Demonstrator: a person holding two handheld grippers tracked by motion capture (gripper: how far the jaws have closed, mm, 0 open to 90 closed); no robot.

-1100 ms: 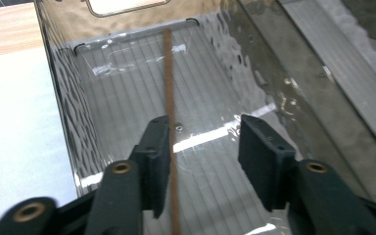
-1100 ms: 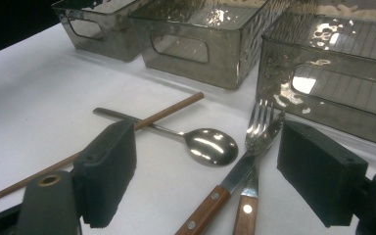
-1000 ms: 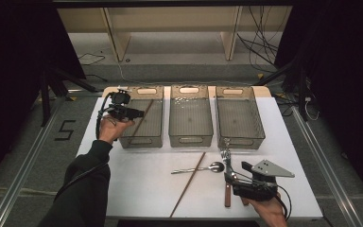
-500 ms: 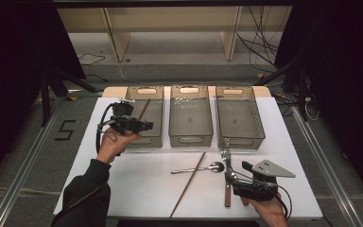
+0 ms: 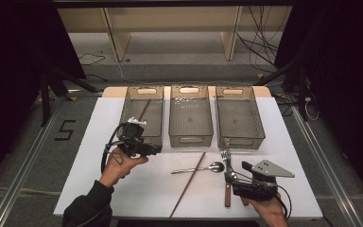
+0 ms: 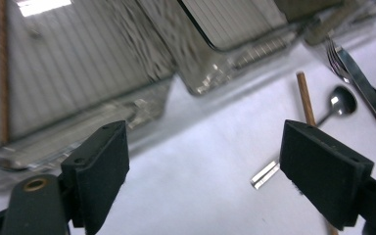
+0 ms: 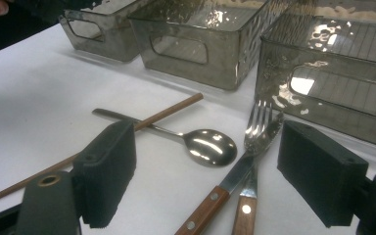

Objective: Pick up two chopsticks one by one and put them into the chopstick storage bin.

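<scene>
the left gripper [image 5: 157, 150] hovers over the white table [image 5: 90, 156] just in front of the left bin [image 5: 158, 137]. its jaws have just been opening and stand wide apart with nothing between them. a chopstick [image 5: 144, 109] lies inside that bin. the right gripper [image 5: 229, 176], jaws apart and empty, sits low by the fork [image 7: 257, 128] and knife [image 7: 235, 174]. a spoon [image 5: 203, 168] and a second chopstick [image 5: 187, 184], crossing it, lie between the two grippers.

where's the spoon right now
In the high view the spoon lies on the white table in front of the middle bin, its handle crossing the chopstick, its bowl just left of the fork.
</scene>
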